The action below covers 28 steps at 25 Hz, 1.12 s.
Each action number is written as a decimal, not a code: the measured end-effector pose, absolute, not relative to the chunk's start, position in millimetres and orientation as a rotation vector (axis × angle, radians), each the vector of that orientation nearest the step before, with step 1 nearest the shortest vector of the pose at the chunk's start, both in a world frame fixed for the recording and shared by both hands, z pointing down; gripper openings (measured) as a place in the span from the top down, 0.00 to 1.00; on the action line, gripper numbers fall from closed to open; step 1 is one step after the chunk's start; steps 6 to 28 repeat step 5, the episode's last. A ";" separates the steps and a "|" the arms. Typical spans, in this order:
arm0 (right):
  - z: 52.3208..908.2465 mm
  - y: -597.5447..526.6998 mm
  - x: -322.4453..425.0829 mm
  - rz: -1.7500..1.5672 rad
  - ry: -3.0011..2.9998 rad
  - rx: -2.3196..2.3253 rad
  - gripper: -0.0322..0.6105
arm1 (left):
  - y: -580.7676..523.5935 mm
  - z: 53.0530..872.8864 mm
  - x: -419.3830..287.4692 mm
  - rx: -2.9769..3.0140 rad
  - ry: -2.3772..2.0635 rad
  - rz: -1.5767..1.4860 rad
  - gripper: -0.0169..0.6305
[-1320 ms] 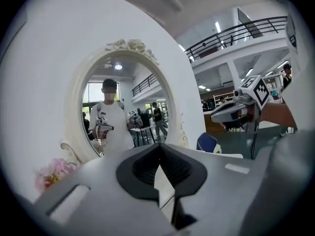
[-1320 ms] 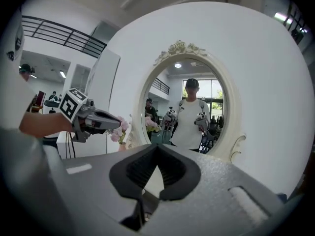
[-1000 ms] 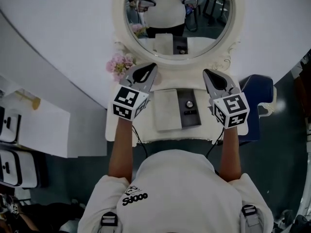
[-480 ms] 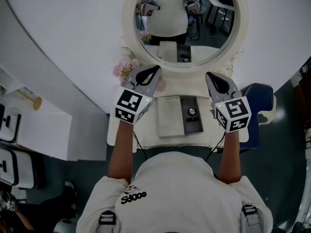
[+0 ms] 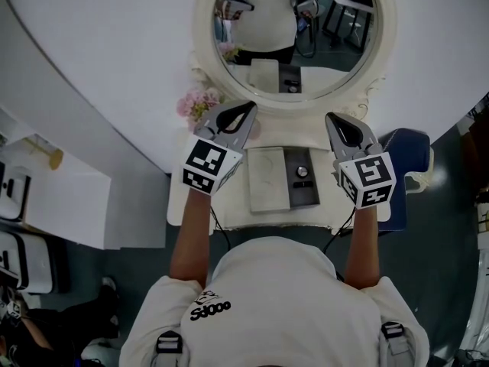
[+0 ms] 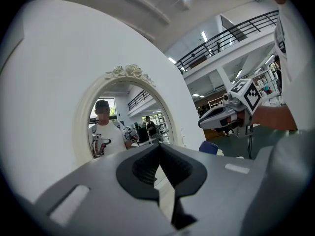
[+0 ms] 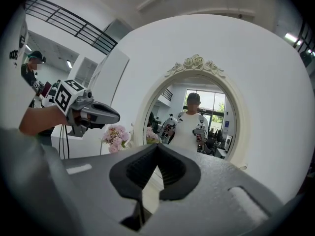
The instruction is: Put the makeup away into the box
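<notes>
1. The open box [image 5: 312, 196] sits in the middle of the small white table [image 5: 229, 214], and a little round makeup [image 5: 303, 172] lies in its dark half.
2. The left gripper [image 5: 250, 106] is beside the box, jaws clenched on nothing.
3. The right gripper [image 5: 330, 117] is on the other side, clenched and empty too.
4. Pink flowers [image 5: 197, 102] stand by the round mirror [image 5: 294, 29].

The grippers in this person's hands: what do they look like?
The left gripper and right gripper are grey tapering shells with black ribbed pads. Each carries a white cube with black square markers and trails a dark cable. The person wears a white short-sleeved T-shirt.
</notes>
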State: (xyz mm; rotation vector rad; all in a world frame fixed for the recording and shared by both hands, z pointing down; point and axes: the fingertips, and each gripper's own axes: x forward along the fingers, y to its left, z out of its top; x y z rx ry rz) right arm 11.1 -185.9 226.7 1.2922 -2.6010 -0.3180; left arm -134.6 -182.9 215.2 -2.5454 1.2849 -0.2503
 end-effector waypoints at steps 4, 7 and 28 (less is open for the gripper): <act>228.3 -188.3 10.9 -0.328 -2.585 1.294 0.95 | -184.8 215.2 -129.3 -2.554 1.263 -0.248 0.95; 228.6 -188.8 10.8 -0.328 -2.584 1.294 0.95 | -185.3 215.3 -128.2 -2.556 1.257 -0.247 0.95; 228.6 -188.8 10.8 -0.328 -2.584 1.294 0.95 | -185.3 215.3 -128.2 -2.556 1.257 -0.247 0.95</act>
